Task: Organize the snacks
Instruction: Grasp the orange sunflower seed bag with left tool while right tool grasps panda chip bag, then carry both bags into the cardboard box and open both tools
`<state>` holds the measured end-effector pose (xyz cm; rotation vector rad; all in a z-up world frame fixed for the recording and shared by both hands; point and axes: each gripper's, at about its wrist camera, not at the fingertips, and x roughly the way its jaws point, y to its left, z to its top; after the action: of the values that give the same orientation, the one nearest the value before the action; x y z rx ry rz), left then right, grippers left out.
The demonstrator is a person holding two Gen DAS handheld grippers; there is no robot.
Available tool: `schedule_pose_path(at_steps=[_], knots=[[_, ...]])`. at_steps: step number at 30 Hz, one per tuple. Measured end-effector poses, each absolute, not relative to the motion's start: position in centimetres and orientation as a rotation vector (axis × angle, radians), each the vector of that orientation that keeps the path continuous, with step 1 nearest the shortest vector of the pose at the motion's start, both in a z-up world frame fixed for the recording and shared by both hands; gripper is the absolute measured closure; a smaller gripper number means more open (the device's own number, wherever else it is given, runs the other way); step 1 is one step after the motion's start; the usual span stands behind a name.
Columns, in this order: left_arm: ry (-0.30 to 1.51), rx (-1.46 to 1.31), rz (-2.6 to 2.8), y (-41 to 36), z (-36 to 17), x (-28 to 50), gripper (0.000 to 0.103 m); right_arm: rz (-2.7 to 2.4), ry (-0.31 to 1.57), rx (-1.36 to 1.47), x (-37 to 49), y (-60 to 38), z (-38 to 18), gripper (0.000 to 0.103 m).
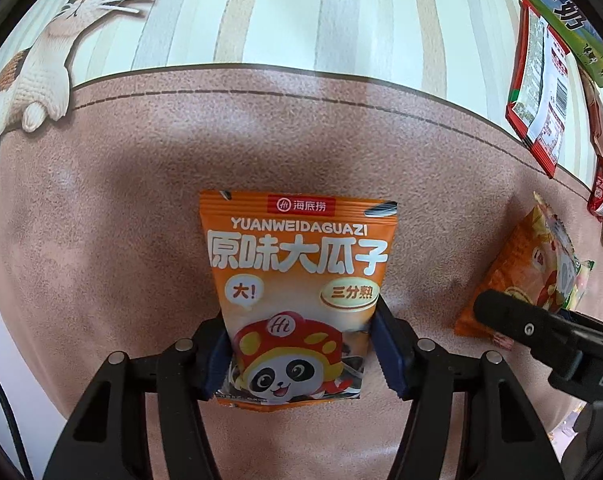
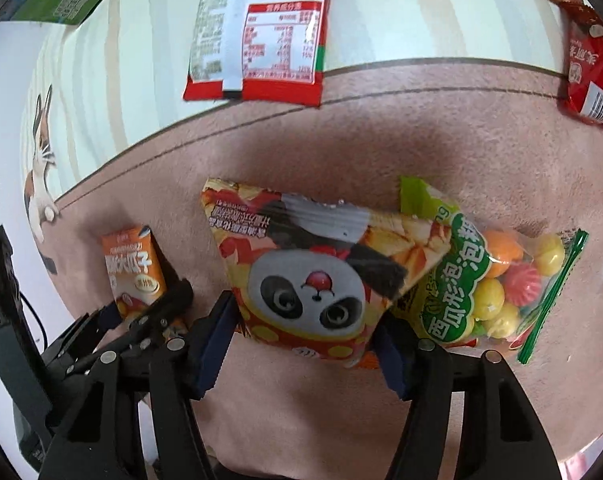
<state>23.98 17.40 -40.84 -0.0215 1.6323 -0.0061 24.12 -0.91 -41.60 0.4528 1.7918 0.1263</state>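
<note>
My left claw [image 1: 301, 344] pinches the orange seed packet [image 1: 297, 280], long axis pointing away. My right claw [image 2: 301, 344] straddles the panda snack bag [image 2: 313, 280] on the desk [image 2: 461, 128], jaws narrow, grip uncertain.

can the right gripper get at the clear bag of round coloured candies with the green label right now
Probably not directly: the right gripper straddles the panda snack packet, which overlaps the candy bag lying off to its side.

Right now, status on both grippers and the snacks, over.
Left gripper shut on seed packet. Right gripper astride panda bag, grip unclear. Candy bag tucked under the panda bag.
</note>
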Motion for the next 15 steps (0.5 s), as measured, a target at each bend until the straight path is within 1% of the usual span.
schedule_pose_path(at_steps=[1, 2, 9, 14, 15], knots=[[1.633, -0.021, -0.007, 17.4, -40.9, 24.0, 0.045, 0.124, 1.785, 0.440, 24.2, -1.0, -41.6, 0.039], [1.632, -0.023, -0.011, 17.3, -40.9, 24.1, 0.045, 0.125, 1.778, 0.423, 24.2, -0.9, -41.3, 0.047], [1.604, -0.049, -0.045, 17.2, -38.3, 24.4, 0.046, 0.160, 1.732, 0.391, 23.8, -1.3, -39.2, 0.048], [1.546, -0.086, -0.093, 17.0, -34.8, 25.4, 0.046, 0.207, 1.694, 0.430, 23.9, -2.5, -36.9, 0.049], [1.530, -0.095, -0.105, 17.0, -33.9, 25.7, 0.046, 0.216, 1.680, 0.442, 24.0, -2.8, -35.6, 0.049]])
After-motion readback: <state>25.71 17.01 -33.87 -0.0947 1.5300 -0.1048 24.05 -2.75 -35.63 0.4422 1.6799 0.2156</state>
